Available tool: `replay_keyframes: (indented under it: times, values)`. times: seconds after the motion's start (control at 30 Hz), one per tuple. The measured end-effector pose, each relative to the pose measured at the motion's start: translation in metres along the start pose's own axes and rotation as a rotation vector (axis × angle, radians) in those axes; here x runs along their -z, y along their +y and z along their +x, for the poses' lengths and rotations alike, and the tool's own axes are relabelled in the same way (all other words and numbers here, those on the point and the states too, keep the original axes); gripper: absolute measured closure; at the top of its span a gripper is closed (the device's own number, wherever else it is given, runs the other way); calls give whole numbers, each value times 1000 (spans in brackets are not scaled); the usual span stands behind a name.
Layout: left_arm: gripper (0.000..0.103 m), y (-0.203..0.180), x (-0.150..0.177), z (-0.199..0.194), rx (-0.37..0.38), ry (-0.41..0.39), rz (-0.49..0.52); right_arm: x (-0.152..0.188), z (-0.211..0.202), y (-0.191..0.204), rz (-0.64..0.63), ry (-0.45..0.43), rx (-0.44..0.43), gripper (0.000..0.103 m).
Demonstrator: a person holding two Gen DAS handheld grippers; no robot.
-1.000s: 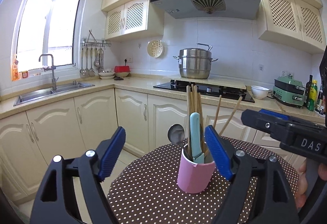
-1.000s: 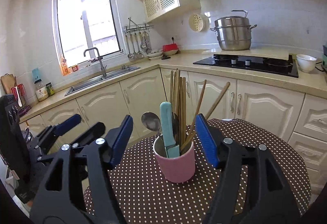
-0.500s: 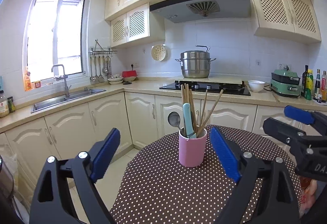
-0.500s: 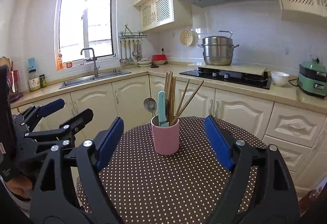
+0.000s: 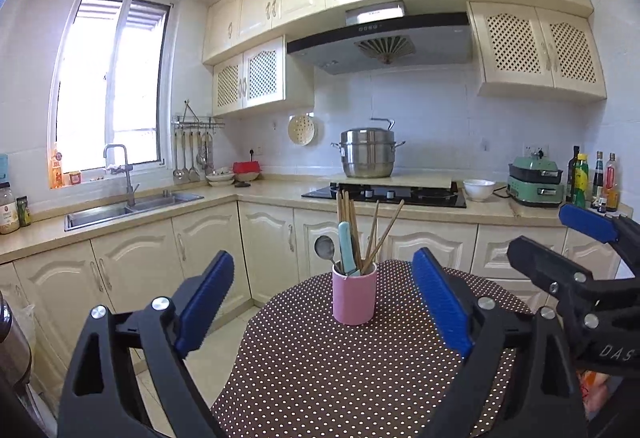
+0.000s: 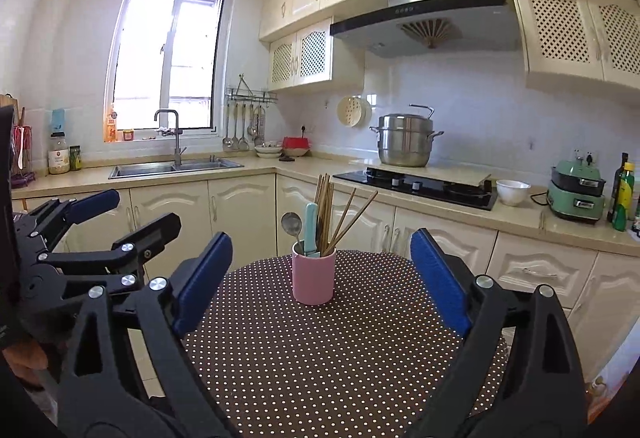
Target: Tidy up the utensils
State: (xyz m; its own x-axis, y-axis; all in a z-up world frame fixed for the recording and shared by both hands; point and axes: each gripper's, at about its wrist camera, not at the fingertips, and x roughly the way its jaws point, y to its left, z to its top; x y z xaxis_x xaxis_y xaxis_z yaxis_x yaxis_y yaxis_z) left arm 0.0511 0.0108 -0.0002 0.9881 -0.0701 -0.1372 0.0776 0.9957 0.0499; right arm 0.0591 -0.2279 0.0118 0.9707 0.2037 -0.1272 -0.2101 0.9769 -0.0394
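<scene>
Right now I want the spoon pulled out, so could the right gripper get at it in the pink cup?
Probably yes: the right gripper, jaws opening and empty, faces the pink cup across bare tablecloth. The spoon leans outward, clear of the chopsticks.

Left gripper [image 5: 322, 302] jaws wide apart, nothing between pads. Pink utensil cup [image 5: 354, 298] upright on dotted tablecloth [image 5: 340, 370], well beyond fingertips. Cup holds wooden chopsticks [image 5: 347, 218], metal spoon [image 5: 325, 249], teal-handled utensil [image 5: 345, 244]. Right gripper [image 5: 560, 250] at right edge, jaws opening, empty.
</scene>
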Motion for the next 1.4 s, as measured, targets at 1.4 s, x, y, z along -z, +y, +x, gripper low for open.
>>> replay_keyframes:
  times: [1.4]
  values:
    - [12,-7,-13,-60,-19,-131,-19,-5,-47,9,-16,-86,26,10]
